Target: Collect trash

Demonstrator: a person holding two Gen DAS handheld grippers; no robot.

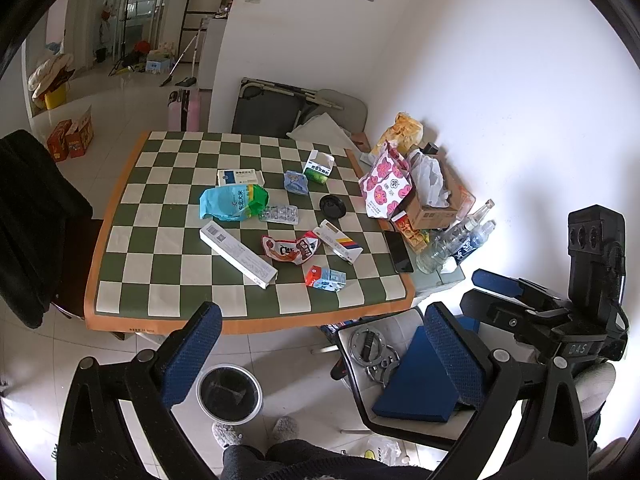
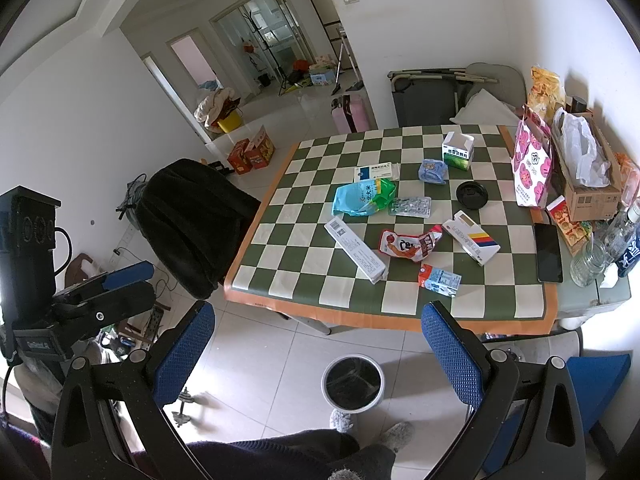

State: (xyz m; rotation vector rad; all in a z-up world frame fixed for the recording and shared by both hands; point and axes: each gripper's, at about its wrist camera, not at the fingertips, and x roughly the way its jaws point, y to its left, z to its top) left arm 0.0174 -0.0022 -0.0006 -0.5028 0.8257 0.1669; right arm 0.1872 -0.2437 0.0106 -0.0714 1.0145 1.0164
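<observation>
Both grippers are hanging spread wide, holding nothing: left gripper (image 1: 320, 356), right gripper (image 2: 316, 356). Crumpled red snack wrapper (image 2: 408, 244) is lying ahead on the green checkered tablecloth (image 2: 320, 280), round bin (image 2: 353, 383) sitting below, right one looking nearer

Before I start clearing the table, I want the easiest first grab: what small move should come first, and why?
Probably reach the right gripper toward the small carton. It lies nearest the table's front edge, both grippers are open and empty, and the bin stands on the floor just below.
</observation>
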